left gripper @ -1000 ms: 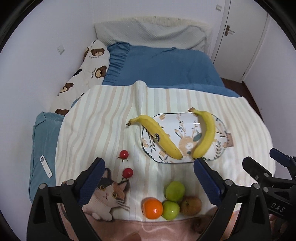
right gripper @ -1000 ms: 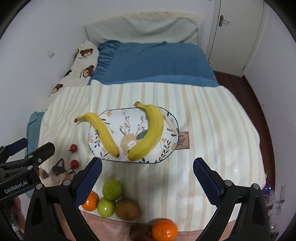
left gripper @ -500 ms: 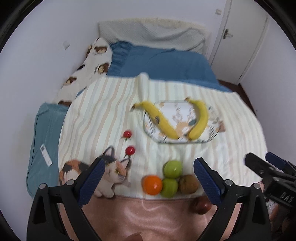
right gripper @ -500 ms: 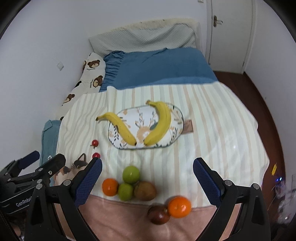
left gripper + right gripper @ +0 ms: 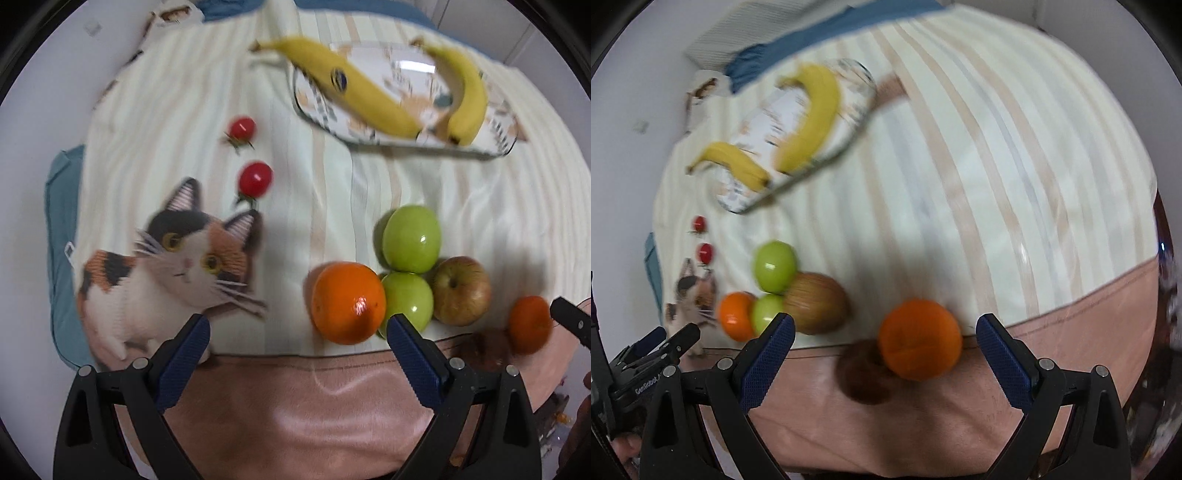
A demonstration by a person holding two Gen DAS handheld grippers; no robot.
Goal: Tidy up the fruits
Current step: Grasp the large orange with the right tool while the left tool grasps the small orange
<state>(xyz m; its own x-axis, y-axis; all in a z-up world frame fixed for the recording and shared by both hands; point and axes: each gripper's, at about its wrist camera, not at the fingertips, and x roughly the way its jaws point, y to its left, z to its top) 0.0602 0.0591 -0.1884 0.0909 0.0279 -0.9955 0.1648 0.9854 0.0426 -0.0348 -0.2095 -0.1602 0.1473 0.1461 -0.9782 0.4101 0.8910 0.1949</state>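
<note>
Bed with striped blanket, pink band along its near edge, lies under both claws. Printed cat on the blanket sits ahead and left of the left claw.

Patterned tray far ahead of the left claw, to its right; two bananas on it: left banana with its stem end hanging over the tray's left rim, right banana lying inside.

Left claw spread wide, holding nothing. Just ahead of its right finger: orange, touching a near green apple; behind that a far green apple; to the right a reddish-brown apple. All four bunched together.

Right claw spread wide, empty. Second orange sits right between its fingers, on the blanket's edge, touching neither one. A dark brown fruit rests against the orange's near left side; blurred, kind unclear.

Two cherry tomatoes ahead of the left claw, beyond the cat's ears, well apart from the apple cluster.
</note>
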